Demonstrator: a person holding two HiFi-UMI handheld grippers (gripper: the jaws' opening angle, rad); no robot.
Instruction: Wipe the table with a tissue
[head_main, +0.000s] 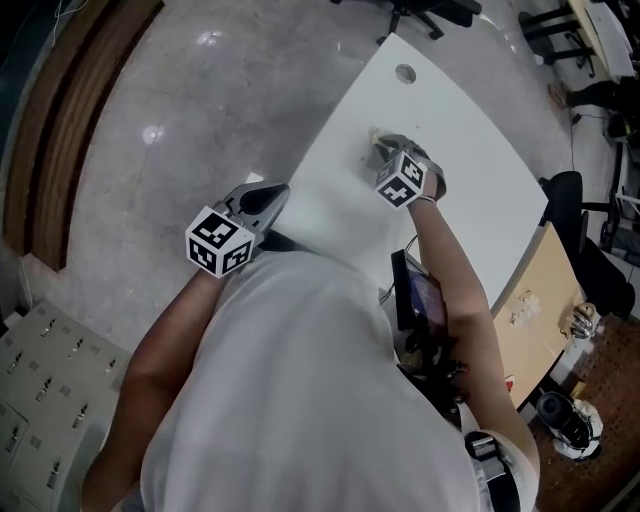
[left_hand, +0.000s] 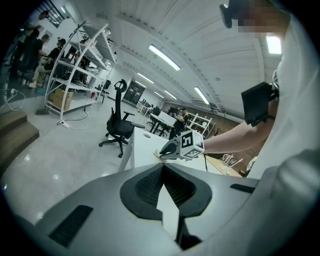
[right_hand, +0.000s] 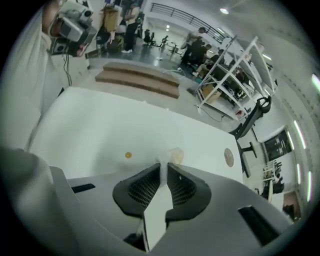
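Now tissue (right_hand: 162, 162) pinched in right gripper (right_hand: 164, 166), pressed on table (right_hand: 125, 125), left gripper (left_hand: 163, 167) closed, empty

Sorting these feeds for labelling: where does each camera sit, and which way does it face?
Head view: on the person's head, looking down at the white table; shirt and forearms show.
Left gripper view: on the left hand-held gripper, jaws together, facing the right hand-held gripper and forearm.
Right gripper view: on that gripper, jaws pinching the tissue, facing the tabletop; shirt at left.
Shared: all three show the table.
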